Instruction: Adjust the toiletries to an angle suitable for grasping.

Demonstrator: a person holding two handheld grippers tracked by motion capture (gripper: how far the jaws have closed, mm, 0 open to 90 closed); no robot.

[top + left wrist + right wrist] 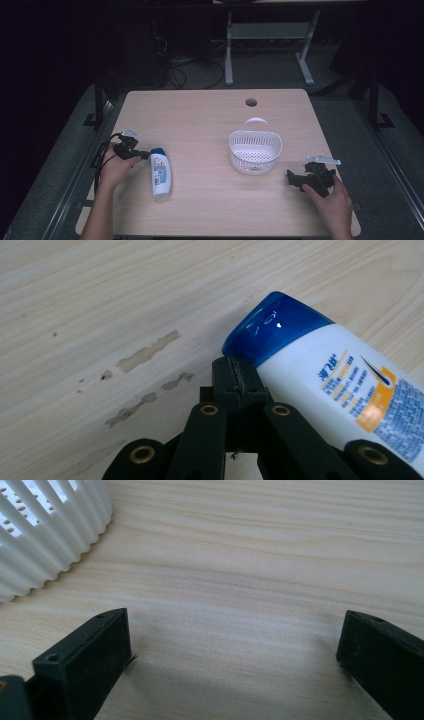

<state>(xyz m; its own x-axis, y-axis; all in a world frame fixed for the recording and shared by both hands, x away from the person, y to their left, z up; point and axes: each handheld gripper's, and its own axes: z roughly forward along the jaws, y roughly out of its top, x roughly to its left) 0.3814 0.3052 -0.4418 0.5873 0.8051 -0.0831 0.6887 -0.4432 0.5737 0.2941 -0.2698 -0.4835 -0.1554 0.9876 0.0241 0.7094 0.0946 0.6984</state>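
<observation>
Left gripper (145,154): jaws pressed together, empty, tips touching the blue cap of the white plastic shampoo bottle (160,173) lying flat on the pale wooden table (210,115). White slotted plastic basket (255,151) mid-table. Right gripper (290,176): jaws wide, empty.

bottle (345,390) cut off at the frame's right edge, basket (45,530) cropped at top left, label print unreadable

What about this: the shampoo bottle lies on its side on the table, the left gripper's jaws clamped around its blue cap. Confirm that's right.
Not quite. The shampoo bottle does lie on its side on the table, but the left gripper has its jaws shut together with nothing between them, their tips against the blue cap from outside. The left gripper view shows it.
</observation>
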